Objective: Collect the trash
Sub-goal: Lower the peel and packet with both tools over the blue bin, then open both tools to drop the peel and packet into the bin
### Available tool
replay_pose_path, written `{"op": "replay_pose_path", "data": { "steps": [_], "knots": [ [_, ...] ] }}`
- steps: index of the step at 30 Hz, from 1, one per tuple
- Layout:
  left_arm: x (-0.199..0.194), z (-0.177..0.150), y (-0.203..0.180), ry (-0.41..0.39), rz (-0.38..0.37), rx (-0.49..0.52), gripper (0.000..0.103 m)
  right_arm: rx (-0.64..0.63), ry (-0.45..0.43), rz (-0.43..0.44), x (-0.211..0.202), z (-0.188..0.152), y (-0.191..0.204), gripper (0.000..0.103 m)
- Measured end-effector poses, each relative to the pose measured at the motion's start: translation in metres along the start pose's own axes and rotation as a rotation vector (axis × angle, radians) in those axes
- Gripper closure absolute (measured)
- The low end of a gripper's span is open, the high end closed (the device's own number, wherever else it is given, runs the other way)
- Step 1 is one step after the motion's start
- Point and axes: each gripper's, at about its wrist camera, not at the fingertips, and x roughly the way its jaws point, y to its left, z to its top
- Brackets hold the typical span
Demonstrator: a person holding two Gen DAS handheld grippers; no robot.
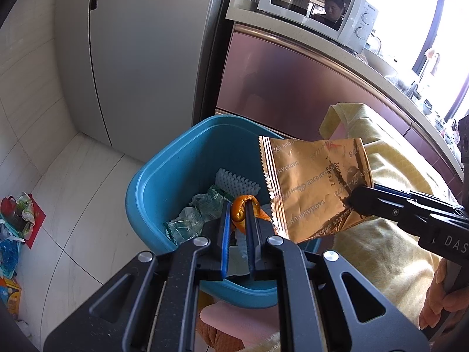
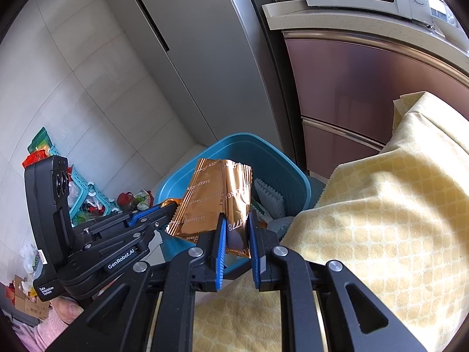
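over the blue bin (image 1: 152, 187), the left gripper (image 1: 238, 209) is pinching an orange peel (image 1: 243, 209) in its jaws, while the right gripper (image 2: 236, 223) is gripping a gold wrapper (image 2: 217, 196) by its corner above the bin's rim, beside a yellow cloth (image 2: 381, 205).

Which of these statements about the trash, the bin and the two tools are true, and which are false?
1. The left tool grips an orange peel. True.
2. The right tool is empty. False: it is shut on a gold wrapper.
3. The bin is red. False: it is blue.
4. The bin already holds clear plastic scraps. True.
5. The wrapper lies at the bottom of the bin. False: it is held above it.
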Motion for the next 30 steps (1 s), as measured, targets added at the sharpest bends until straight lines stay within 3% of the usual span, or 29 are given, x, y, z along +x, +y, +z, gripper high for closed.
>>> {"op": "replay_pose_path", "data": {
  "steps": [16,30],
  "knots": [
    [0.016,0.001,-0.001,0.026,0.014,-0.002,0.093,-0.006,0.04,-0.028,0.017,0.003,0.006,0.09],
    [0.039,0.001,0.001,0.078,0.013,-0.018,0.092,-0.004,0.071,-0.049,0.03,0.005,0.008,0.079]
  ]
}}
